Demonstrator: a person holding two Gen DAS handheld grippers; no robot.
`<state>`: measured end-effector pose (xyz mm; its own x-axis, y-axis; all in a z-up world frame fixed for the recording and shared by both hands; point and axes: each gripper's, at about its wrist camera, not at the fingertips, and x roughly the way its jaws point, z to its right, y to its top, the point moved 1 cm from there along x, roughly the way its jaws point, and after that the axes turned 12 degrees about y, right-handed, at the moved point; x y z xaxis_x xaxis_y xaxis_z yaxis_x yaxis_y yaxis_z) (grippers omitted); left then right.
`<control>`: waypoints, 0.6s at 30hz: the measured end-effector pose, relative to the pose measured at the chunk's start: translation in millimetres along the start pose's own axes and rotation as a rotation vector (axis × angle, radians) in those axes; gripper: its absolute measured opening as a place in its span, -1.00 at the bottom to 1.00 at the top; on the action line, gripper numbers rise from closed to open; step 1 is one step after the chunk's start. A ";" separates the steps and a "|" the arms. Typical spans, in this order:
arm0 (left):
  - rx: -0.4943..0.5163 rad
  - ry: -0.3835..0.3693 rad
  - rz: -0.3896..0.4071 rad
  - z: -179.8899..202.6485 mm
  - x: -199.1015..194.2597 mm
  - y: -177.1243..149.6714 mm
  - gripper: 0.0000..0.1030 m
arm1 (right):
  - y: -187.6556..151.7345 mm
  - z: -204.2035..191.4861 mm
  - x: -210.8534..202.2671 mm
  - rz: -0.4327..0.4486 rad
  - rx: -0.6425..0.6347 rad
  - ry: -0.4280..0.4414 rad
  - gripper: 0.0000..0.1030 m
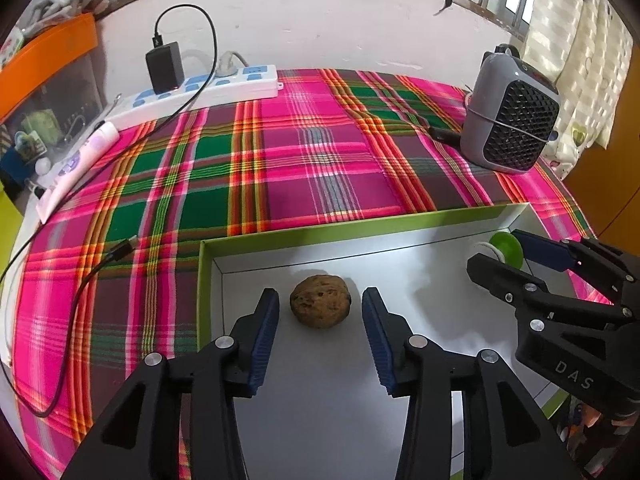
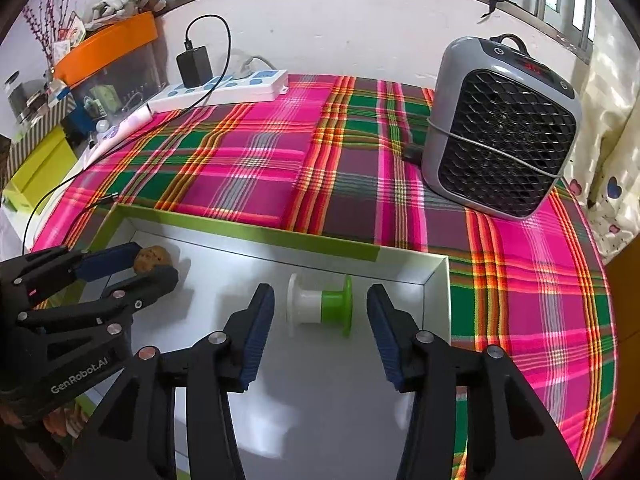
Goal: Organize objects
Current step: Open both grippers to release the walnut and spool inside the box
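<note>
A shallow box with a green rim [image 1: 352,230] and a white floor lies on the plaid cloth. A brown walnut [image 1: 321,306] rests on that floor, between the blue pads of my left gripper [image 1: 321,298]; a gap shows on each side, so the gripper is open. In the right wrist view a white and green spool [image 2: 320,310] lies on its side in the box's [image 2: 248,232] far right corner. My right gripper [image 2: 320,292] straddles it, open, with its pads clear of both flanges. Each view also shows the other gripper: right gripper [image 1: 495,249], left gripper [image 2: 156,260].
A grey fan heater [image 2: 500,128] stands at the back right of the plaid cloth [image 1: 304,160]. A white power strip [image 1: 208,88] with a black charger [image 1: 164,66] lies along the back wall. A black cable [image 1: 120,250] trails over the left side, beside a white tube [image 1: 80,160].
</note>
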<state>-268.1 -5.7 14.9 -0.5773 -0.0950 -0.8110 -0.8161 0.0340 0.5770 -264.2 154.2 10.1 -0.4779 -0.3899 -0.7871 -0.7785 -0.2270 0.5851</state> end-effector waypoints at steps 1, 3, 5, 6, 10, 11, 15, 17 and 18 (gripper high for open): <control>0.001 0.000 0.003 -0.2 -1.0 0.0 -0.17 | -0.2 0.2 -0.3 0.000 0.002 0.001 -0.03; 0.000 -0.001 0.006 -1.2 -3.4 -0.5 -0.15 | -1.2 0.9 -1.6 0.002 0.008 0.000 0.01; -0.008 0.001 0.008 -3.1 -6.2 -1.3 -0.14 | -2.4 1.7 -3.2 0.005 0.012 -0.001 0.08; -0.014 0.004 0.012 -4.4 -8.2 -1.8 -0.14 | -3.3 2.1 -4.3 0.006 0.017 -0.002 0.09; -0.016 0.001 0.028 -6.8 -17.3 -4.4 -0.14 | -5.7 2.2 -8.9 0.013 0.022 -0.004 0.09; -0.019 0.003 0.029 -7.7 -18.8 -5.2 -0.14 | -6.2 1.9 -10.3 0.016 0.024 -0.005 0.09; -0.025 0.005 0.030 -10.1 -23.1 -8.6 -0.13 | -9.1 1.3 -15.0 0.026 0.037 0.003 0.09; -0.028 0.007 0.035 -11.1 -26.9 -10.3 -0.13 | -10.9 1.7 -17.3 0.030 0.044 0.007 0.09; -0.034 0.007 0.042 -11.9 -29.6 -11.1 -0.13 | -11.7 1.7 -19.1 0.033 0.048 0.009 0.09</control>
<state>-241.6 -15.1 33.6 -0.6104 -0.1010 -0.7856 -0.7899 0.0045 0.6132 -246.7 165.8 18.0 -0.5001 -0.4047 -0.7655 -0.7810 -0.1710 0.6006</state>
